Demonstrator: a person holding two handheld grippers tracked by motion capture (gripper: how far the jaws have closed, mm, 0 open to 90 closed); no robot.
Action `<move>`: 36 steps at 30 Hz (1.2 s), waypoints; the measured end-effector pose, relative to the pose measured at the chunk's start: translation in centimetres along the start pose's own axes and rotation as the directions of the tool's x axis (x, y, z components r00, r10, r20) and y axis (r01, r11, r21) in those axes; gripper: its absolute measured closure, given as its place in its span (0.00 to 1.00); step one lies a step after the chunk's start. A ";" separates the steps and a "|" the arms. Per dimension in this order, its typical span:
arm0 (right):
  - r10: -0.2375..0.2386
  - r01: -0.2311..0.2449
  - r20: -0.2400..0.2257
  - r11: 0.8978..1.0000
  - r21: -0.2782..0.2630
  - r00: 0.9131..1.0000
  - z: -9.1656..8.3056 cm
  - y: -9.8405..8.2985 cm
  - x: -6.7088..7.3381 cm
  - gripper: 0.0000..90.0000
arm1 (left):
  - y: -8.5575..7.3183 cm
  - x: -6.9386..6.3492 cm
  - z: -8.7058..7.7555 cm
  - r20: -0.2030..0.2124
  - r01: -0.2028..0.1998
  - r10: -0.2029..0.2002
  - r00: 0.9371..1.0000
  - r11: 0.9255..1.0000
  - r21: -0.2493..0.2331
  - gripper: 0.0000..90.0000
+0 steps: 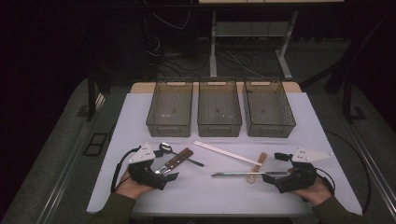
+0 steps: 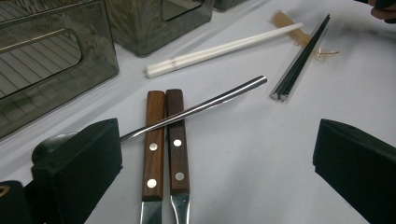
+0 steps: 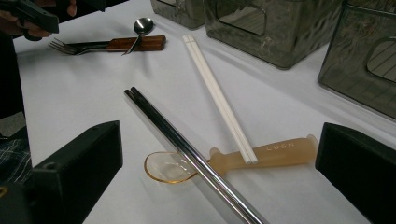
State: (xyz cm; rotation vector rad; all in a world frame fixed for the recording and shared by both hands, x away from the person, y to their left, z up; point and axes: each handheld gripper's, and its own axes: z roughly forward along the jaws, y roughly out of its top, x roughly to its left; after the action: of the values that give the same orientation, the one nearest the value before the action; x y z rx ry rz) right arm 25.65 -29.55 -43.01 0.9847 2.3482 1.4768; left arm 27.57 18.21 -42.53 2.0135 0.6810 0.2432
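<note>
Both grippers sit at the near edge of the table, jaws spread wide and holding nothing: the left gripper (image 1: pixel 164 173) toward the near left corner, the right gripper (image 1: pixel 273 169) toward the near right corner. Just ahead of the left one lie a wooden-handled knife (image 2: pixel 152 154) and fork (image 2: pixel 177 149) side by side, touching, with a metal spoon (image 2: pixel 196 108) resting slantwise across both handles. Ahead of the right one, dark metal chopsticks (image 3: pixel 191 156) cross over the bowl of an amber translucent spoon (image 3: pixel 233 161), and white chopsticks (image 3: pixel 217 100) end on its handle. Three smoky bins (image 1: pixel 219 114) stand in a row along the far edge, all looking bare inside.

By my reading the job is sorting cutlery into those bins, and the first pick has yet to be made. To do it well, take whatever lies on top first. On the left, that is the metal spoon: close on its thin handle past the wooden handles, lift straight up so the knife and fork stay put. On the right, take the dark chopsticks as a pair, gripping across both near their middle so neither rolls free, then the white pair, leaving the amber spoon for last. Keep the jaws low and level; these pieces are thin and slide easily on the smooth white cover
</note>
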 end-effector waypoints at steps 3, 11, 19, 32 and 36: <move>-0.001 0.001 -0.001 1.000 -0.003 1.000 0.0 0.0 0.0 0.01 | 0.0 0.0 0.1 0.001 -0.002 0.002 1.000 1.000 0.001 0.00; -0.002 0.002 0.000 1.000 -0.005 1.000 -0.1 0.1 -0.2 0.01 | 0.0 -0.1 0.1 0.009 0.001 -0.001 1.000 1.000 0.004 0.00; -0.006 0.006 0.016 1.000 -0.001 1.000 -0.3 0.6 -0.4 0.01 | 0.0 -0.1 0.2 0.008 -0.007 0.007 1.000 1.000 0.015 0.00; -0.017 0.016 0.016 0.999 0.035 1.000 0.1 1.7 -1.0 0.01 | 0.1 -0.1 0.4 0.008 -0.002 0.002 1.000 1.000 0.020 0.00; -0.010 0.009 0.017 0.999 0.038 1.000 0.2 2.0 -1.2 0.01 | 0.1 0.0 0.4 0.005 0.002 -0.002 1.000 1.000 0.020 0.00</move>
State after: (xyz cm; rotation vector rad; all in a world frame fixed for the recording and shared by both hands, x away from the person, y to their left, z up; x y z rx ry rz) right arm 27.53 -29.59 -41.65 0.9897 2.3738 1.4196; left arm 27.76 17.83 -42.64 2.0312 0.6846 0.2305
